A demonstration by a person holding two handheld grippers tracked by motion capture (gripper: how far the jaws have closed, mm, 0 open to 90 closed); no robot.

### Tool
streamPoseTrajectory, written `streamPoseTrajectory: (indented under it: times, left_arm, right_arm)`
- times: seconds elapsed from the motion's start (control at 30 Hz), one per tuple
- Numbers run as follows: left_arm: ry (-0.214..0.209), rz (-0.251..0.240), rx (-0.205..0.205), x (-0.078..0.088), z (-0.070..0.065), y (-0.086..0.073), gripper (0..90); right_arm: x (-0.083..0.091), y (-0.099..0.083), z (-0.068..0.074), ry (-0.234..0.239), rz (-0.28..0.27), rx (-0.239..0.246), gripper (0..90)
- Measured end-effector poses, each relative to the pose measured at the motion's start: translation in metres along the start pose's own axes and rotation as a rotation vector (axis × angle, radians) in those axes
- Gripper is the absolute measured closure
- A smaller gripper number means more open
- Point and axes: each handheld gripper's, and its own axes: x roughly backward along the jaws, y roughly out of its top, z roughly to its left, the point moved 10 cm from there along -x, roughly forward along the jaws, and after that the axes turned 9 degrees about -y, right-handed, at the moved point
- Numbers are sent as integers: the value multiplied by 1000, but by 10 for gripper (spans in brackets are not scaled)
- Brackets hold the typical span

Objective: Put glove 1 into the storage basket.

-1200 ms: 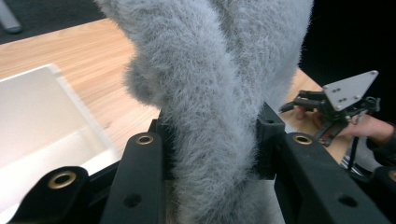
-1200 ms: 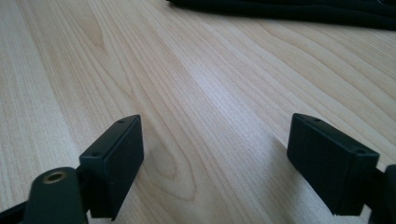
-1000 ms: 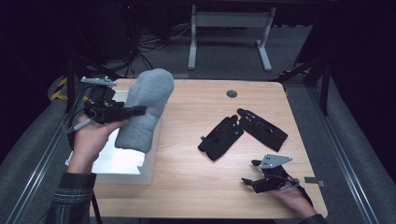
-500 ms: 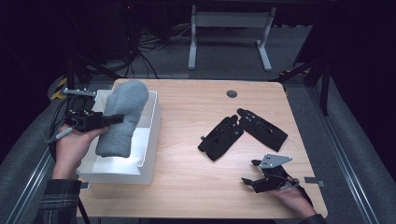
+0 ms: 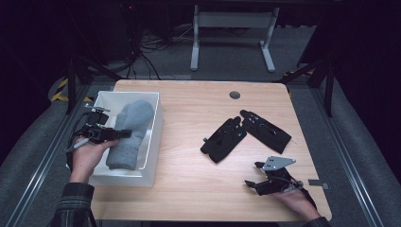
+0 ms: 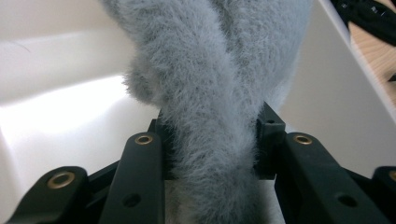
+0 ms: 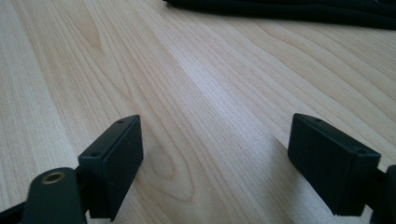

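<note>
Grey fleece is clamped between the black jaws of the left gripper: the grey mitten is pinched at its narrow part, both pads pressed into the pile. That mitten is held inside the white bin, lying lengthwise along it, with white walls close on either side of the jaws. One mitten and one bin are counted. On the wooden table, two black gloves are laid side by side, overlapping, well apart from the bin. The right gripper is rested near the table's front edge, its jaws spread wide over bare wood with nothing between them. Two grippers are seen.
</note>
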Motion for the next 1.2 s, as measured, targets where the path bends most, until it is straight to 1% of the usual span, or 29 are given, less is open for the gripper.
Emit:
streamPoseTrajectory:
  times: [0.17,0.23,0.3,0.33,0.37,0.4,0.47,0.6,0.63,0.67,0.73,0.77,0.8,0.83,0.87,0.93,1.0,1.07,1.13,1.2]
  left_arm:
    - [-14,47,19,-19,10,-10,637]
    - [-20,62,27,-25,15,-13,632]
    - [-16,70,40,-30,19,-15,626]
    - [-16,85,39,-32,22,-17,620]
    - [-13,89,42,-34,24,-18,612]
    - [-5,107,37,-36,27,-20,606]
    - [21,125,32,-39,31,-23,578]
    - [58,123,35,-44,38,-25,480]
    - [63,121,36,-43,39,-25,438]
    - [73,113,27,-43,40,-24,407]
    - [91,94,15,-40,40,-22,318]
    - [96,83,13,-39,40,-21,297]
    - [110,68,8,-35,40,-18,279]
    - [122,59,4,-32,39,-16,239]
    - [127,48,2,-29,38,-14,224]
    - [142,14,-12,-20,32,-6,193]
    - [150,-7,-33,-11,25,1,172]
    - [150,-27,-55,-4,17,7,164]
    - [140,-40,-72,2,8,13,160]
    - [121,-51,-95,7,-4,19,154]
  right_arm:
    - [0,0,0,0,0,0,186]
    - [0,0,0,0,0,0,186]
    - [0,0,0,0,0,0,186]
    - [0,0,0,0,0,0,186]
    - [0,0,0,0,0,0,186]
    - [0,0,0,0,1,0,186]
    - [0,0,0,0,0,0,186]
    - [0,0,0,-1,1,0,186]
    - [0,0,0,-1,0,2,185]
    - [0,0,0,0,0,1,185]
    - [0,0,0,-2,1,2,185]
    - [0,0,0,-1,0,2,185]
    - [0,0,0,0,0,2,185]
    - [0,0,0,0,0,2,185]
    - [0,0,0,0,0,2,185]
    - [0,0,0,0,0,2,185]
    - [0,0,0,0,0,3,183]
    - [0,0,0,-2,1,4,183]
    - [0,0,0,-2,1,4,183]
    - [0,0,0,-2,2,5,181]
